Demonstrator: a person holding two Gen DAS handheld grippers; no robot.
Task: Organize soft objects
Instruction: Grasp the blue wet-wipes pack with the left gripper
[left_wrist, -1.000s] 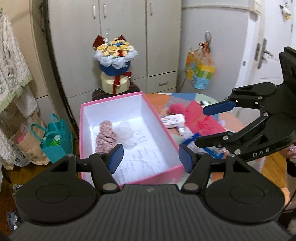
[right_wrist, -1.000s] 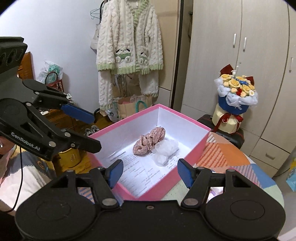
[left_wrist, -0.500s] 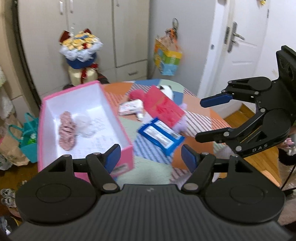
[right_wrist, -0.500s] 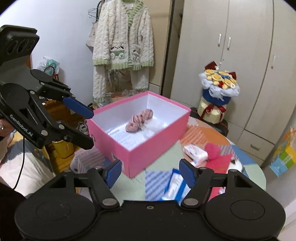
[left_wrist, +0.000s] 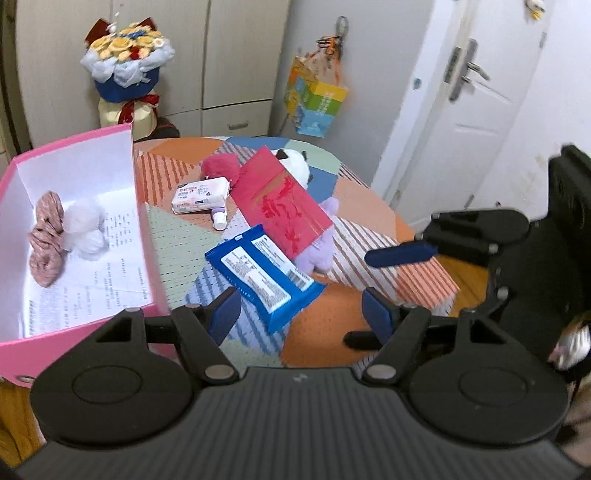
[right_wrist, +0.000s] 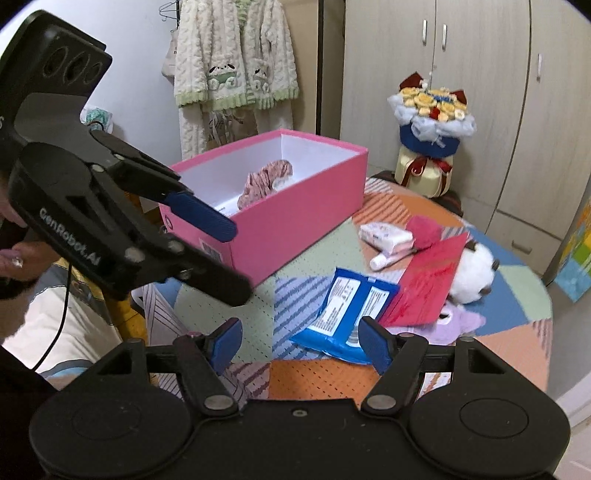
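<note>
A pink box (left_wrist: 147, 236) (right_wrist: 288, 221) on the patchwork table holds a pink scrunchie (left_wrist: 46, 240) (right_wrist: 264, 181) and a white fluffy piece (left_wrist: 86, 230). Right of it lie a blue wipes pack (left_wrist: 264, 273) (right_wrist: 351, 306), a red envelope (left_wrist: 284, 206) (right_wrist: 428, 284), a panda plush (left_wrist: 295, 166) (right_wrist: 472, 273), a purple plush (left_wrist: 321, 251) (right_wrist: 461, 319) and a magenta fluffy item (left_wrist: 218, 166) (right_wrist: 424, 227). My left gripper (left_wrist: 301, 314) (right_wrist: 229, 258) hovers open just short of the wipes pack. My right gripper (right_wrist: 301, 343) (left_wrist: 380, 295) is open and empty beside it.
A white tissue pack (left_wrist: 199, 194) and a small tube (left_wrist: 218, 218) lie by the box. A flower bouquet (left_wrist: 125, 74) stands behind the table before cabinets. A colourful bag (left_wrist: 314, 99) hangs near the door (left_wrist: 461, 110). A cardigan (right_wrist: 236, 66) hangs on the wall.
Both grippers have moved away from over the pink box, down and toward the loose items on the table. The wipes pack and envelope now sit just ahead. Both stay open.
</note>
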